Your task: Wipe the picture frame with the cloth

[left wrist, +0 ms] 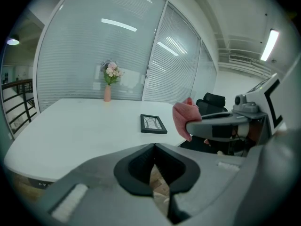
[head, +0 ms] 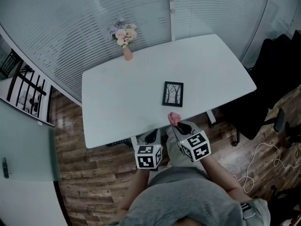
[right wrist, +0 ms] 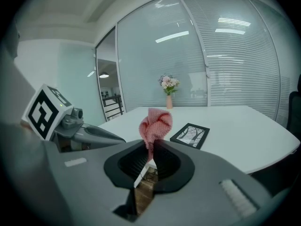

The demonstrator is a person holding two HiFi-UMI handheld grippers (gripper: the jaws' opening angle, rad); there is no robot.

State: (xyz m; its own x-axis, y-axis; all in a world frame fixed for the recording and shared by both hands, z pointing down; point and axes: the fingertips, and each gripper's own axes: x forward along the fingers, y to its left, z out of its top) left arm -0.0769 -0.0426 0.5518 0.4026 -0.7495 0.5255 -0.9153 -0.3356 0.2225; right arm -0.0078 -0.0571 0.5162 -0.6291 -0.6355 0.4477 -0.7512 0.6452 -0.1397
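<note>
A black picture frame point(head: 173, 93) with a tree print lies flat on the white table point(head: 122, 102), right of the middle; it also shows in the left gripper view point(left wrist: 153, 124) and the right gripper view point(right wrist: 190, 135). My right gripper point(head: 177, 122) hovers at the table's near edge, shut on a bunched pink cloth point(head: 174, 118) that sticks up from its jaws point(right wrist: 154, 124). The cloth point(left wrist: 186, 118) appears at the right in the left gripper view. My left gripper point(head: 149, 138) hangs just off the near edge, jaws closed with nothing in them.
A pink vase of flowers point(head: 124, 39) stands at the table's far left corner. A black office chair point(head: 270, 79) sits to the right of the table. Glass walls with blinds point(head: 141, 13) lie behind. Wooden floor point(head: 94, 182) and a white cable point(head: 263, 159) lie below.
</note>
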